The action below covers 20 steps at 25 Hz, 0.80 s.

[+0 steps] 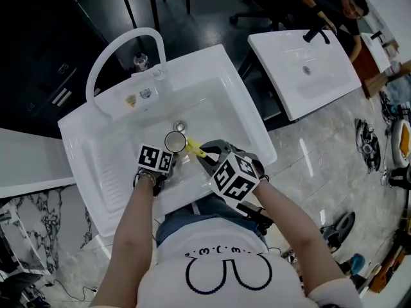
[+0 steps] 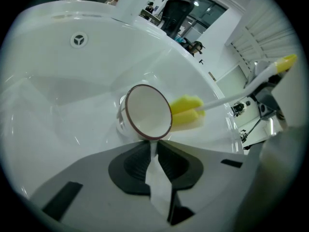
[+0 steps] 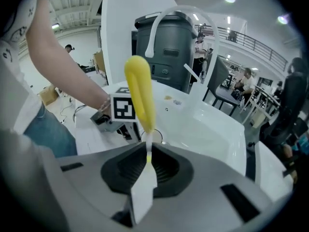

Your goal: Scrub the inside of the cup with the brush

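Your L gripper (image 2: 153, 148) pinches the cup (image 2: 147, 111) by its wall, jaws nearly together; R gripper (image 3: 147, 151) clamps the brush (image 3: 140, 93) handle (sponge just outside the rim). Sink (image 1: 225, 88) basin open ahead.

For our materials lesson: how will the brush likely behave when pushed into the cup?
The brush has a yellow head that looks like foam, so it probably squashes softly against the cup. Its thin white stem may flex under pressure. Clamped by that narrow stem in the right gripper, it could twist or slip.
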Each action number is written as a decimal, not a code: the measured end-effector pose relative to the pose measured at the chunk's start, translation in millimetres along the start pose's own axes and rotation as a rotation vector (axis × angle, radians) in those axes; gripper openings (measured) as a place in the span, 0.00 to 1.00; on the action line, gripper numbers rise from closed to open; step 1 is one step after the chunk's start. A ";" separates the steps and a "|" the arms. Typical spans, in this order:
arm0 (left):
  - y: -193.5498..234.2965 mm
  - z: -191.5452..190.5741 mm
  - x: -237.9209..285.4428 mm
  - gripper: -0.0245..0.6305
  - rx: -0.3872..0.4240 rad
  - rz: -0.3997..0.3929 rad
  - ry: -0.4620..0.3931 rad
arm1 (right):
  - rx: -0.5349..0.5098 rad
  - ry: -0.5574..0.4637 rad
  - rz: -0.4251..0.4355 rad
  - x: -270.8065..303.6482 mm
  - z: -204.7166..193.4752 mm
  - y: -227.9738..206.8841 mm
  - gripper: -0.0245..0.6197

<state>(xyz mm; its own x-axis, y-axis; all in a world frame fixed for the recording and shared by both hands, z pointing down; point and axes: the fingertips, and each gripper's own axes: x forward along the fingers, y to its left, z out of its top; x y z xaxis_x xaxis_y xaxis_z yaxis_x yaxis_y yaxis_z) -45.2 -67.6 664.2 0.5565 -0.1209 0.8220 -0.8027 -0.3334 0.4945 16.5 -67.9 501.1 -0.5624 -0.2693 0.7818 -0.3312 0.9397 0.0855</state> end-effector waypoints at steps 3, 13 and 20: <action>0.2 2.6 -0.6 0.13 -0.030 -0.017 -0.014 | 0.036 -0.045 0.015 -17.9 5.5 5.4 0.10; -10.3 14.7 -6.0 0.12 -0.126 -0.095 -0.075 | 0.060 -0.013 0.006 21.4 -8.9 7.7 0.10; -17.8 20.8 -10.5 0.12 -0.227 -0.170 -0.110 | 0.114 -0.023 0.000 32.8 -14.8 -0.8 0.10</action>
<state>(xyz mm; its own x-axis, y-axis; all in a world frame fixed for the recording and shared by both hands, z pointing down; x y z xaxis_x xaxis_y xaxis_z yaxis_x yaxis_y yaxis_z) -32.3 -79.9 641.0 0.6972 -0.1858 0.6924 -0.7163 -0.1419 0.6832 9.5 -74.4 535.9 -0.5793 -0.2758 0.7670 -0.4146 0.9099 0.0141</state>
